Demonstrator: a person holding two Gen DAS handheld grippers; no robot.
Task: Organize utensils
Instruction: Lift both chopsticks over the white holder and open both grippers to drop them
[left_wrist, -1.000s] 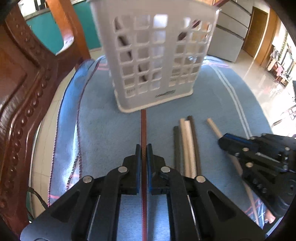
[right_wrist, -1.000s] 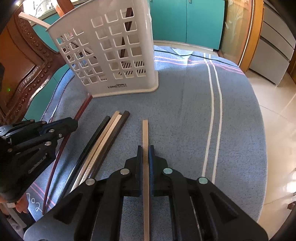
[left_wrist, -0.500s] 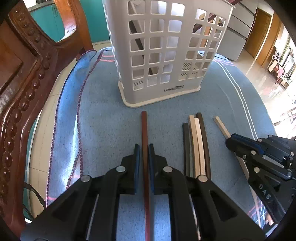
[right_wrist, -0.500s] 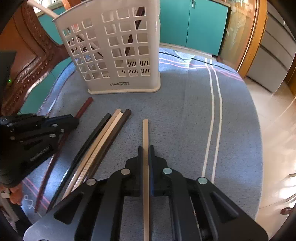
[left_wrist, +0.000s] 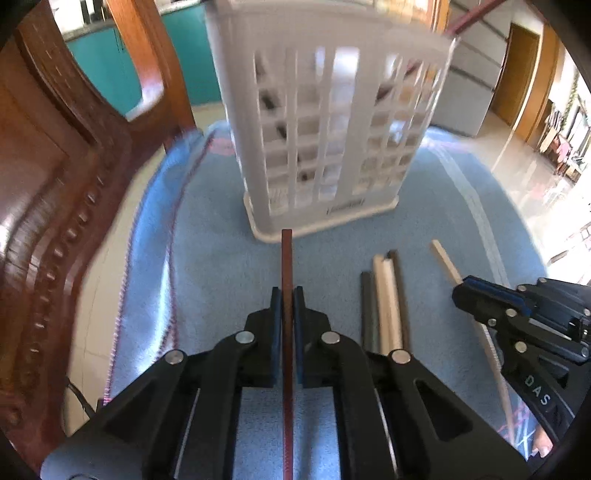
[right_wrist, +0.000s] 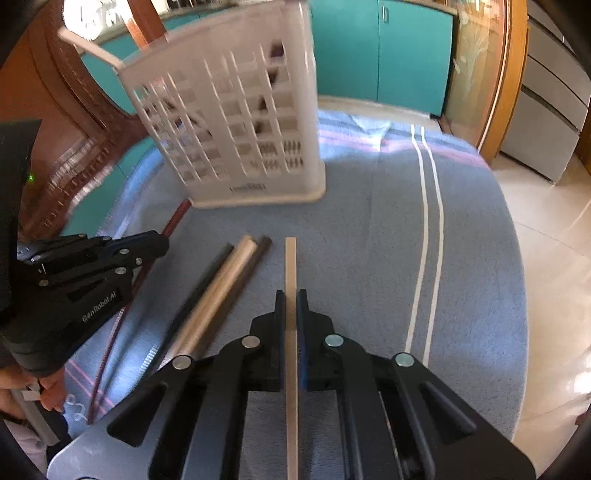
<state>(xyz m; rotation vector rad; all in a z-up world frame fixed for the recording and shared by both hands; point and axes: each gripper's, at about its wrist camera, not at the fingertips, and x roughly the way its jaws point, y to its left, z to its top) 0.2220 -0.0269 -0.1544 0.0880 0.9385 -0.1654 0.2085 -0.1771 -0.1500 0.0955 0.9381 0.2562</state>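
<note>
Two grippers each clamp one chopstick: left (left_wrist: 287, 295) on the red stick (left_wrist: 286, 266), right (right_wrist: 291, 299) on the tan stick (right_wrist: 290, 266). Raise tips above the basket (left_wrist: 325, 110) rim at 12 o'clock, then lower vertically.

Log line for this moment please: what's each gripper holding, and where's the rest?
left gripper: shut on red chopstick | right gripper: shut on pale chopstick | loose chopsticks: on cloth | basket: ahead

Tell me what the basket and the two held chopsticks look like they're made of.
Basket: white moulded plastic, judging by its grid of cut-outs and smooth matte walls. Red chopstick in the left tool: dark reddish, smooth, maybe lacquered wood or plastic. Pale chopstick in the right tool: beige, matte, likely bare wood or bamboo.
</note>
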